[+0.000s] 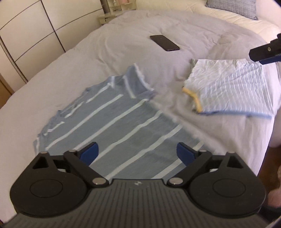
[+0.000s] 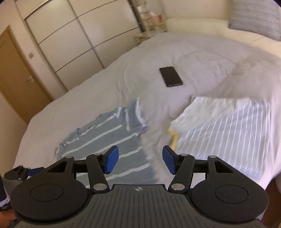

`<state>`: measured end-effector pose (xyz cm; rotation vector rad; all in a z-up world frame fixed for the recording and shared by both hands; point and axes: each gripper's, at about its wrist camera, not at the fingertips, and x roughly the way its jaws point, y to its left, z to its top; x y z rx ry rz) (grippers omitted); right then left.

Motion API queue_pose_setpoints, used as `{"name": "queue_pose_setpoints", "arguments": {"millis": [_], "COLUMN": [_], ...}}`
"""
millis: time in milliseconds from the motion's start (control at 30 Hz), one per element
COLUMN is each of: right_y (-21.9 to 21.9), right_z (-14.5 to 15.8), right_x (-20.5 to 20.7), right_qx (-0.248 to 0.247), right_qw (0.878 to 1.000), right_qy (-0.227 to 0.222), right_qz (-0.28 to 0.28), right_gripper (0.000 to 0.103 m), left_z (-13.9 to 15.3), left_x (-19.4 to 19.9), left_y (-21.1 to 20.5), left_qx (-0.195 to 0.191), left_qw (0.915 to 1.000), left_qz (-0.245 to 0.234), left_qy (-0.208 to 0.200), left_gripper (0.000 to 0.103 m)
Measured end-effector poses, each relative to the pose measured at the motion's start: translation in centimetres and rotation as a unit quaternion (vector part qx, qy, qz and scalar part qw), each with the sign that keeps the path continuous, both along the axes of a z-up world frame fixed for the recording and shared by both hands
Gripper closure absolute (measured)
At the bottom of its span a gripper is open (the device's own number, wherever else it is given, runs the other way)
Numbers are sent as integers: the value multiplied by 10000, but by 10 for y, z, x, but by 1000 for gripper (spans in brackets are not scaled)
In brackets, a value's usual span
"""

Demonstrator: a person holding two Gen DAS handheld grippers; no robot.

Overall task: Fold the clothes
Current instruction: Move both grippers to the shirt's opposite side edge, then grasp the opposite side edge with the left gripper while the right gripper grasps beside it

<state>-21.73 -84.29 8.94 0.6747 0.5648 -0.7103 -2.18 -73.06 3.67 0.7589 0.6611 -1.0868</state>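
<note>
A grey-blue shirt with white stripes lies spread on the bed, one sleeve folded up at its far end; the right wrist view shows that shirt too. My left gripper hovers over its near part, open wide, nothing between the blue pads. To the right lies a folded pale striped garment with a yellow collar edge, also seen as a folded garment in the right wrist view. My right gripper hangs above the gap between the two garments, open and empty. Part of that right gripper shows at the left view's right edge.
A black phone lies on the grey duvet beyond the clothes, phone. Wardrobe doors stand left of the bed, a wooden door further left. A grey pillow rests at the head. The bed's edge drops off at the right.
</note>
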Motion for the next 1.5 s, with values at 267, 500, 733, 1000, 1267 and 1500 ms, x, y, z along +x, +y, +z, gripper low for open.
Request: {"name": "queue_pose_setpoints", "arguments": {"millis": [267,500,733,1000,1267,1500], "right_y": [-113,-158,-188,-240,-290,-308], "right_z": [3,4,-10,-58,-101,-137], "right_x": [-1,54,119,201,278,344], "right_qx": [44,-93,-484,-416,-382,-348], "right_qw": [9956,9871,9646,9399,8971,8683], "right_qy": [219,415,1078,1372,1375,1466], "right_qz": [913,1546,2358,3098,4181,4725], "right_gripper": [45,46,46,47,47,47], "left_z": [-7,-44,-94,-169,-205,-190], "left_x": [-29,1,23,24,32,46], "left_y": [-74,-133,-184,-245,-290,-284], "left_qx": [65,38,297,705,1103,554], "left_qw": [9997,9991,9980,9848,9749,9843], "left_qz": [246,430,124,-292,37,747], "left_qy": [-52,-61,-537,-1563,-1934,-1500], "left_gripper": [33,39,47,60,95,99]}}
